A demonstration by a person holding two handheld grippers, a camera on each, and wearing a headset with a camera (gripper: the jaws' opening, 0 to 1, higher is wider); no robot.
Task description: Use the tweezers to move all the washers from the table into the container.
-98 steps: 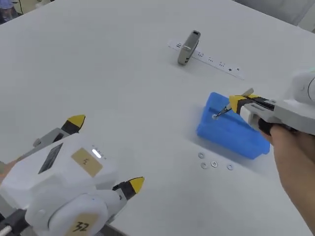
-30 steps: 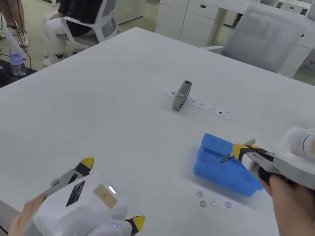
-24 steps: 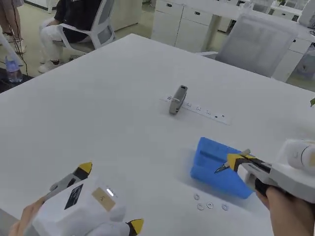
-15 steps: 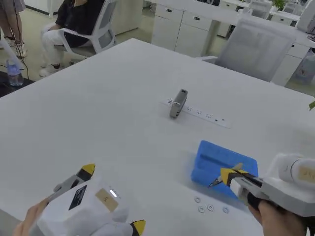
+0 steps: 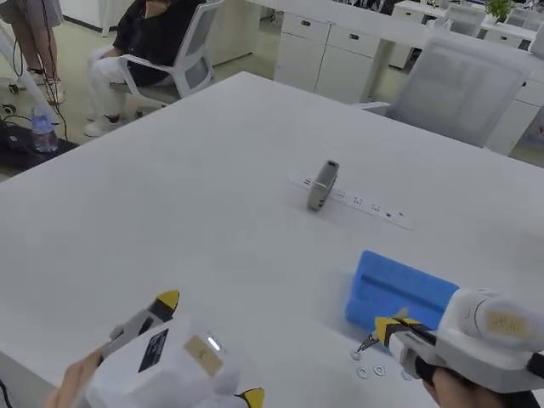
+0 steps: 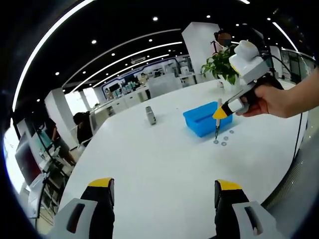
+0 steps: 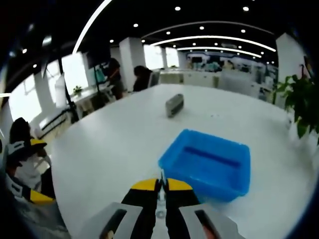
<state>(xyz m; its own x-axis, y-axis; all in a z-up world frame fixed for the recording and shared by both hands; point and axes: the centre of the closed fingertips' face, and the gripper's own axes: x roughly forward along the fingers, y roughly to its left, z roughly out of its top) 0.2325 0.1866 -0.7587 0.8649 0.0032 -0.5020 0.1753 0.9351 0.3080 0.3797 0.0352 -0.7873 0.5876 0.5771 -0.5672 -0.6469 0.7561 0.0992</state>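
A blue container (image 5: 398, 287) sits on the white table (image 5: 212, 195). Just in front of it lie small metal washers (image 5: 371, 370) on the tabletop. My right gripper (image 5: 389, 330) is shut on thin tweezers (image 5: 369, 342), whose tips point down just above the washers. In the left gripper view the tweezers (image 6: 217, 130) hang over the washers (image 6: 220, 142) beside the container (image 6: 203, 119). The right gripper view has the tweezers (image 7: 160, 198) clamped between the yellow jaws, container (image 7: 209, 163) ahead. My left gripper (image 5: 209, 348) rests open at the near left, holding nothing.
A grey block (image 5: 321, 184) stands on a white power strip (image 5: 367, 206) mid-table. A person sits on a chair (image 5: 157, 42) beyond the far left edge, and a grey chair (image 5: 476, 81) is at the far side. The table's near edge runs close to my left gripper.
My right gripper has come back from over the container and lowered, so the tweezers' tips now hover at the washers. The left gripper has stayed put; the head camera tilted up.
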